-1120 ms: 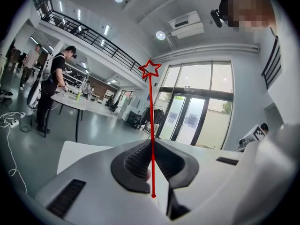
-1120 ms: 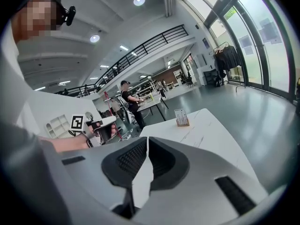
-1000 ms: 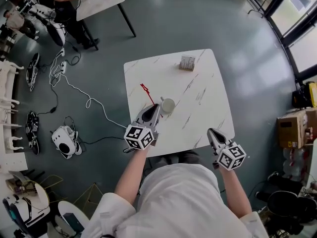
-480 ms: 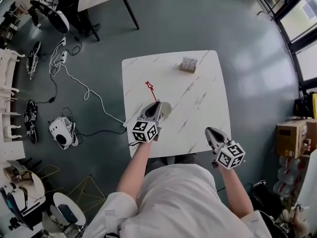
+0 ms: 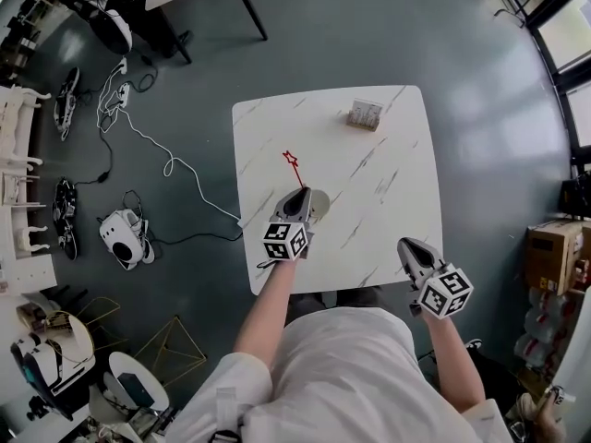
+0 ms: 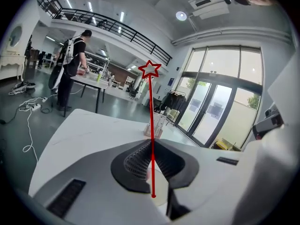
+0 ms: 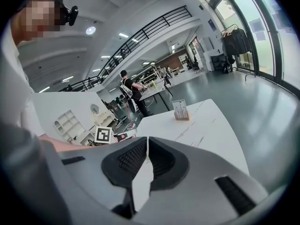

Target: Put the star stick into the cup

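My left gripper (image 5: 300,194) is shut on the red star stick (image 5: 293,168), which points away from me with its star at the far end. In the left gripper view the stick (image 6: 151,125) stands upright between the closed jaws (image 6: 151,144), its star high and its lower end over a pale cup rim (image 6: 158,191). The pale cup (image 5: 320,203) sits on the white marble table (image 5: 388,183), mostly hidden under the left gripper's tip. My right gripper (image 5: 408,245) (image 7: 146,142) is shut and holds nothing, at the table's near right edge.
A small card holder (image 5: 366,115) (image 7: 180,110) stands near the table's far edge. Cables and gear (image 5: 125,238) lie on the floor at left. A cardboard box (image 5: 551,243) sits at right. A person (image 6: 75,64) stands at a far table.
The left gripper has carried the star stick rightward over the cup, which now shows less from under it. The right gripper has kept its place at the table's edge.
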